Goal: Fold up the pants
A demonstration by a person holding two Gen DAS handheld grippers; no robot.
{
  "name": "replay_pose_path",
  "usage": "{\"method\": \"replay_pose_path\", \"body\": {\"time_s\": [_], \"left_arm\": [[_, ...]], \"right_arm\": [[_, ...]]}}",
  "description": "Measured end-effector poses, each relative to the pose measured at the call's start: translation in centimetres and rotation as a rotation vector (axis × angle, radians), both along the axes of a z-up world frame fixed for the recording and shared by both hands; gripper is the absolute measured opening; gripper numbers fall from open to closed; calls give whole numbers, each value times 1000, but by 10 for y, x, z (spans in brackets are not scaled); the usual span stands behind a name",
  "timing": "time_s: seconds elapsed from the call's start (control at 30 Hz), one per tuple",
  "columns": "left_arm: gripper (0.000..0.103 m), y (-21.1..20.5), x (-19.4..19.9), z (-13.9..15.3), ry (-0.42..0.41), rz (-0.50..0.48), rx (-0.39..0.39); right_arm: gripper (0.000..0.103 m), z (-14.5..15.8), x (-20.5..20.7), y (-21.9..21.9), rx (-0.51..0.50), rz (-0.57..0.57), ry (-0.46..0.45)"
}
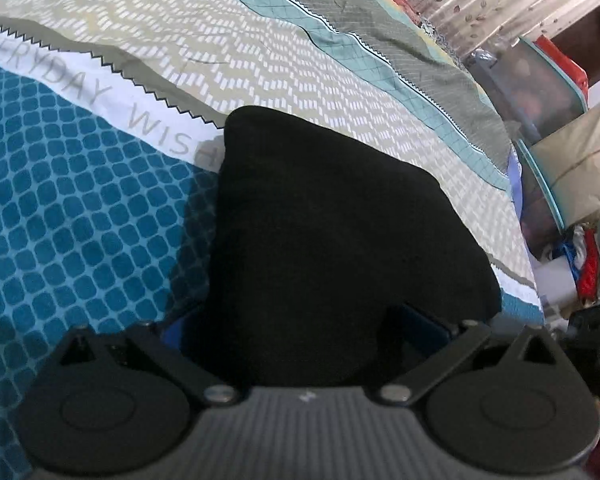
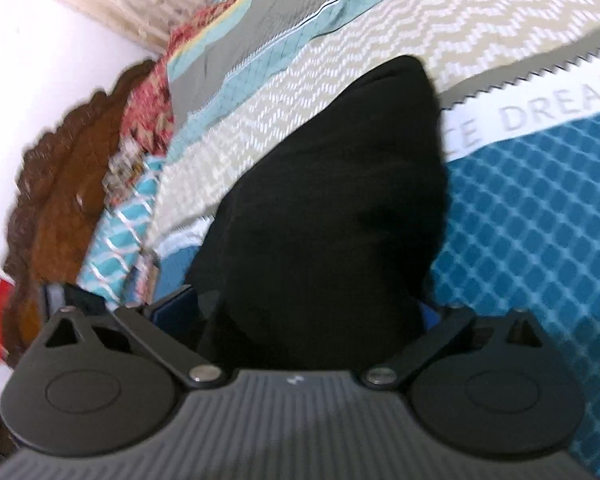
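Between the left tongs' (image 1: 300, 328) fingers, black pants (image 1: 332, 220), bunched and spreading ahead over the bedspread (image 1: 80, 208). Same at the right tongs (image 2: 304, 312): pants (image 2: 332, 200) filling the gap. Cannot tell whether either pair is clenched.

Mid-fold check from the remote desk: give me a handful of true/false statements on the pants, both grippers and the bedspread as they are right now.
1. The pants are black. True.
2. The left gripper hangs open over bare bedspread. False: black cloth fills the space between its fingers, so it looks shut on the pants.
3. The right gripper also has black cloth running between its fingers. True.
4. The bedspread is plain white. False: it has teal lattice, beige zigzag and grey bands.
5. A printed white band with letters crosses the bedspread. True.
6. The pants lie on a wooden table. False: they are on the bedspread.
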State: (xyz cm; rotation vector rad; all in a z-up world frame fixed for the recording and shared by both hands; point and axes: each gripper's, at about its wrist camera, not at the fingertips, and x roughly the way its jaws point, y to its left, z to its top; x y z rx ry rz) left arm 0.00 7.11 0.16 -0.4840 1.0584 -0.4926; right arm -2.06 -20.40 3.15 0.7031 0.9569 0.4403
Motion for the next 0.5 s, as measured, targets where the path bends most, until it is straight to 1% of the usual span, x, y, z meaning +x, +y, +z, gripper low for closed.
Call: {"method": "replay_pose_path", "body": {"time_s": [0.07,0.1,0.13,0.17,0.23,0.27,0.33,0.37,0.4,0.5], "left_arm": [[103,2,1,-1,4,-4,-13],[103,4,-1,-1,2,-7,-15],[103,3,-1,-1,0,-9,-13],[103,3,-2,-1,-1,-11,-9],[103,3,-4,0,-3,-14,-1],[103,3,-5,1,0,-14,0],[103,2,-5,1,8,-14,-14],[103,3,-5,0,14,-11,-28],[103,6,-6,-2,18,-8,-41],[103,9,-5,-4,31,-6,-61]], "right_arm": [[103,1,-2,17,-138,44,-26],[103,2,-4,21,-179,60,-41],[101,3,-6,20,-193,64,-48],[88,4,-8,19,-202,66,-50],[67,8,-14,13,-198,66,-58],[58,10,-18,9,-192,57,-63],[51,15,-27,4,-196,42,-80],[49,14,-29,2,-193,32,-83],[48,14,-31,-1,-186,23,-80],[51,5,-30,-11,-120,-7,-52]]}}
